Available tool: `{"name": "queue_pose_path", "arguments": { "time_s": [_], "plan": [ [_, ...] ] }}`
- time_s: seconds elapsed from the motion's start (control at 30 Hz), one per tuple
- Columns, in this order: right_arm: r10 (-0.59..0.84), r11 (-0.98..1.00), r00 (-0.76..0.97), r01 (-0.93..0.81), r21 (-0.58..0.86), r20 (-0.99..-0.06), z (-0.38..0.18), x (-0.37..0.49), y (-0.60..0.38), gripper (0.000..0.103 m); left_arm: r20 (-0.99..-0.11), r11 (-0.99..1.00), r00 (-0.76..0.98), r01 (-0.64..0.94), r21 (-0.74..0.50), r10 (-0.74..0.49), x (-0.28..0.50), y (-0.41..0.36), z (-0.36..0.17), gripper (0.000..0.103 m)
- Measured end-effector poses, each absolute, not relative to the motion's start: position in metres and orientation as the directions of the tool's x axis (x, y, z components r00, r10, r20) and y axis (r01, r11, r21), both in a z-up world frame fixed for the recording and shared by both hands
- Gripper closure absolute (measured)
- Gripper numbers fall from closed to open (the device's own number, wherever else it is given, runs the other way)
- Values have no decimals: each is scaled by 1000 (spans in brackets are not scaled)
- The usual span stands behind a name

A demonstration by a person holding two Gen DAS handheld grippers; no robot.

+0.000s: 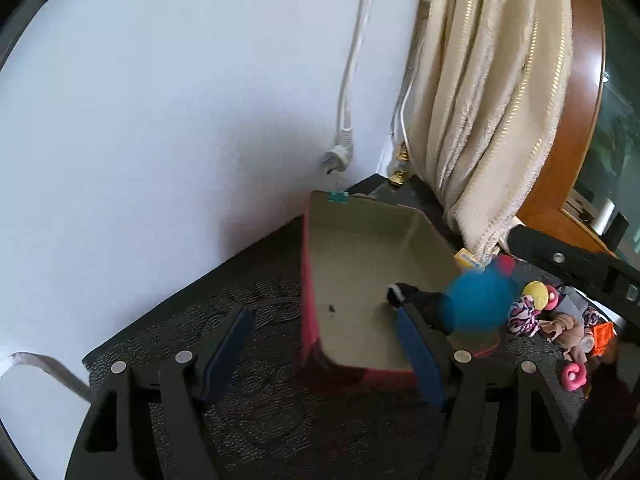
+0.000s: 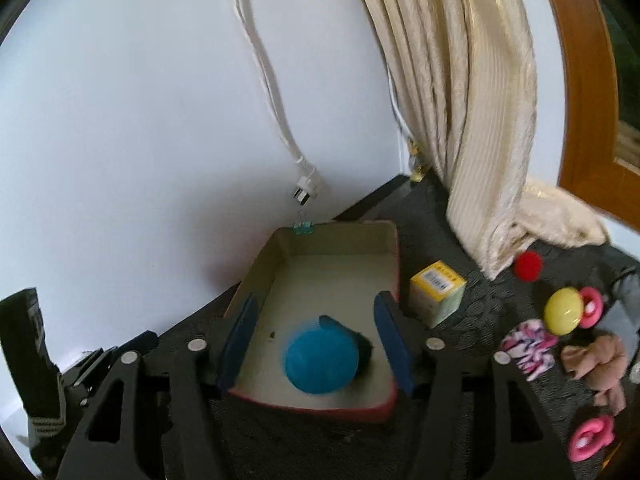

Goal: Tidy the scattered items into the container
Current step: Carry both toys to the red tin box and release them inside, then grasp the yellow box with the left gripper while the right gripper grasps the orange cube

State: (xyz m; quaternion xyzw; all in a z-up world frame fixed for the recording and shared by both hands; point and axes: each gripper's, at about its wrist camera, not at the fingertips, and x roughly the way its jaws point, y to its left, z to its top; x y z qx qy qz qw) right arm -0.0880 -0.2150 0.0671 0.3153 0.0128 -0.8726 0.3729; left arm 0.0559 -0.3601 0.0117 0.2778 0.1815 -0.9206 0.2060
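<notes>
Blue ball [image 2: 320,362], blurred, sits between the right gripper's [image 2: 316,340] spread fingers over the box [image 2: 340,270], beside a dark item. Left gripper [image 1: 320,356] gapes, holding nothing. Yellow carton [image 2: 438,292], pompom [image 2: 528,266] and toys remain on the tabletop [image 2: 480,312].

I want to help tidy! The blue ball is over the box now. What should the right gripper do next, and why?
Probably swing the right gripper toward the small yellow carton. Its jaws stand open, the blue ball sits loose over the red box floor, and the carton is the nearest item still outside, beside the box wall.
</notes>
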Motion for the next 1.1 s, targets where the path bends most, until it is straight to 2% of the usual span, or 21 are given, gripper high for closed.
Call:
{"name": "queue_pose_path", "arguments": {
  "time_s": [0.33, 0.83, 1.03, 1.1],
  "plan": [
    [-559, -822, -607, 494, 282, -565, 48, -104, -147, 31, -595, -881, -774, 418, -222, -218, 40, -336, 9, 27],
    [-407, -914, -723, 320, 250, -559, 44, -92, -26, 28, -596, -973, -803, 160, -169, -28, -29, -213, 23, 27],
    [-356, -930, -743, 222, 294, -566, 30, -98, 20, 26, -645, -978, -763, 94, -185, 49, -67, -171, 5, 27],
    [-354, -928, -745, 205, 311, -565, 30, -99, 29, 26, -661, -978, -749, 106, -181, 41, -76, -165, -3, 27]
  ]
}}
